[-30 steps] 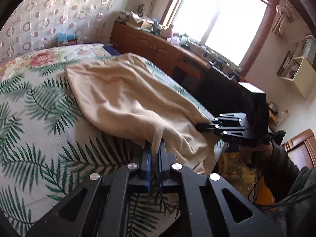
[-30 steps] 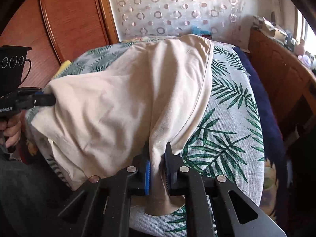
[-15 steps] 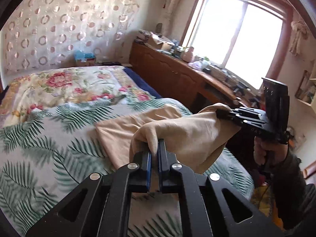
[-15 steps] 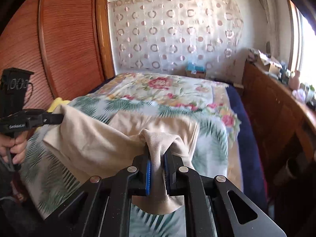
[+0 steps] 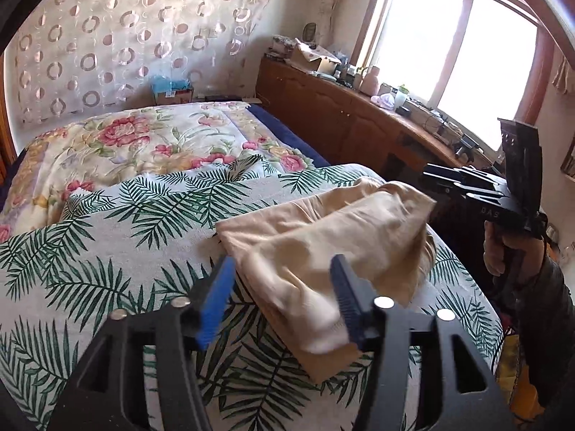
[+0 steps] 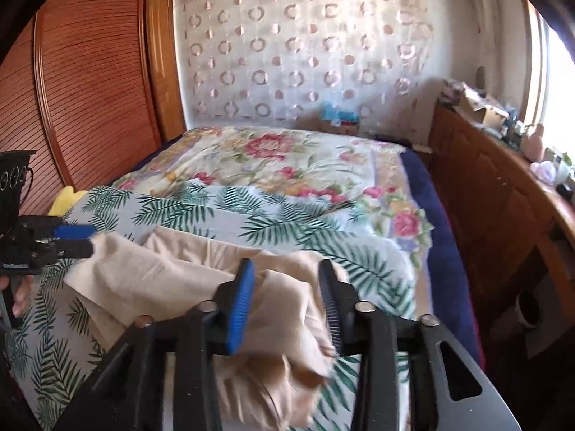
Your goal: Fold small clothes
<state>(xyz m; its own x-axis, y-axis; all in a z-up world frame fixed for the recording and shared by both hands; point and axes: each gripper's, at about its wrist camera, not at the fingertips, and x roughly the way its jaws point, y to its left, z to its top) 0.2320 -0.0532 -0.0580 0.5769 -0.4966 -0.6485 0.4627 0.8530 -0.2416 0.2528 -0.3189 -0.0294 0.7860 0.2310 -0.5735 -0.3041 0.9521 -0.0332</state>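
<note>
A beige garment (image 5: 323, 244) lies folded over on itself on the palm-leaf bed cover (image 5: 107, 251); it also shows in the right wrist view (image 6: 172, 280). My left gripper (image 5: 280, 273) is open, its jaws wide apart just above the garment's near end. My right gripper (image 6: 285, 280) is open too, with the other end of the cloth loose between its jaws. Each gripper shows in the other's view: the right one (image 5: 452, 179) at the bed's right edge, the left one (image 6: 79, 240) at the garment's left edge.
A floral quilt (image 5: 125, 151) covers the far half of the bed. A long wooden cabinet (image 5: 341, 115) with clutter runs under the window on the right. A slatted wooden wardrobe (image 6: 90, 89) stands left of the bed. A yellow item (image 6: 66, 197) lies by it.
Both grippers carried the garment's ends up and forward, folding it over itself, then opened and let the cloth go; it now rests doubled on the bed.
</note>
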